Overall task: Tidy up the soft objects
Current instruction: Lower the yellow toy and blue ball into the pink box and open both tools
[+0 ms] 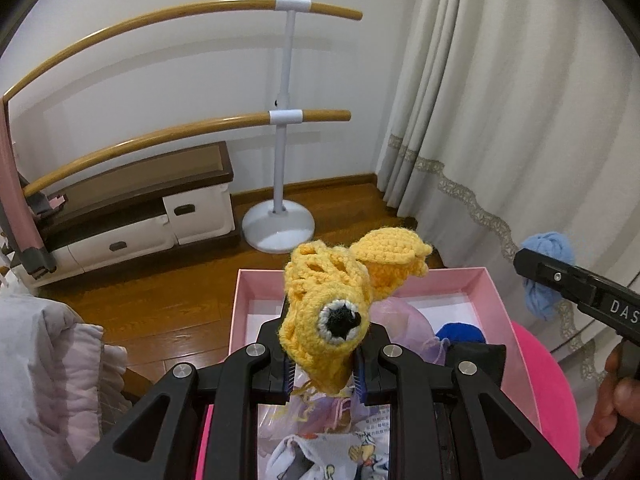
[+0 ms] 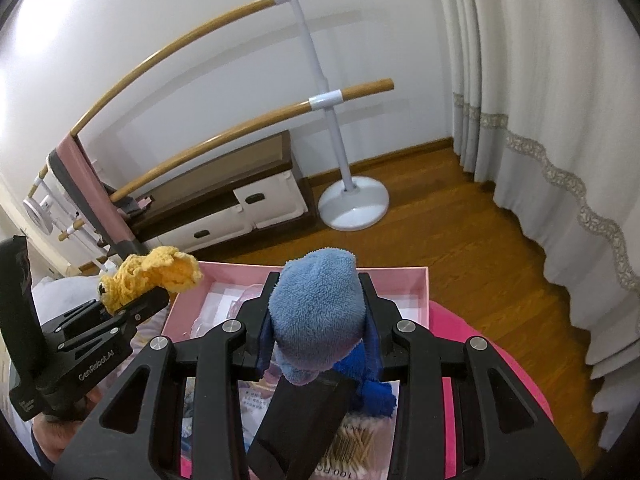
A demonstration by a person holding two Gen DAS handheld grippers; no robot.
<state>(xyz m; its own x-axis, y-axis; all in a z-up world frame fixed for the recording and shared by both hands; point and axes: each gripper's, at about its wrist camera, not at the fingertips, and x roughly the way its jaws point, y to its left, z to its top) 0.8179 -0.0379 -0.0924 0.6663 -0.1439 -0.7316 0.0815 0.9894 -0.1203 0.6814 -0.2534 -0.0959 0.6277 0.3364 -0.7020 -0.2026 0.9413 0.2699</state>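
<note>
My left gripper [image 1: 324, 364] is shut on a yellow crocheted toy [image 1: 336, 300] with a black-and-white eye, held above the open pink box [image 1: 492, 292]. From the right wrist view the same yellow toy [image 2: 156, 276] shows at the left in the left gripper [image 2: 132, 304]. My right gripper [image 2: 316, 336] is shut on a light blue fluffy cloth [image 2: 316, 312], also above the pink box [image 2: 416, 276]. The blue cloth [image 1: 546, 276] appears at the right edge of the left wrist view. In the box lie a dark blue soft item [image 2: 372, 384], a black block [image 2: 300, 420] and pale purple fabric [image 1: 408, 320].
The box rests on a bright pink round seat [image 1: 548, 372]. Behind it stand a white-based wooden barre stand [image 1: 280, 224], a low cabinet with white drawers [image 1: 160, 216] and long cream curtains [image 1: 500, 120]. A quilted blanket [image 1: 52, 360] lies at the left. Wooden floor surrounds the seat.
</note>
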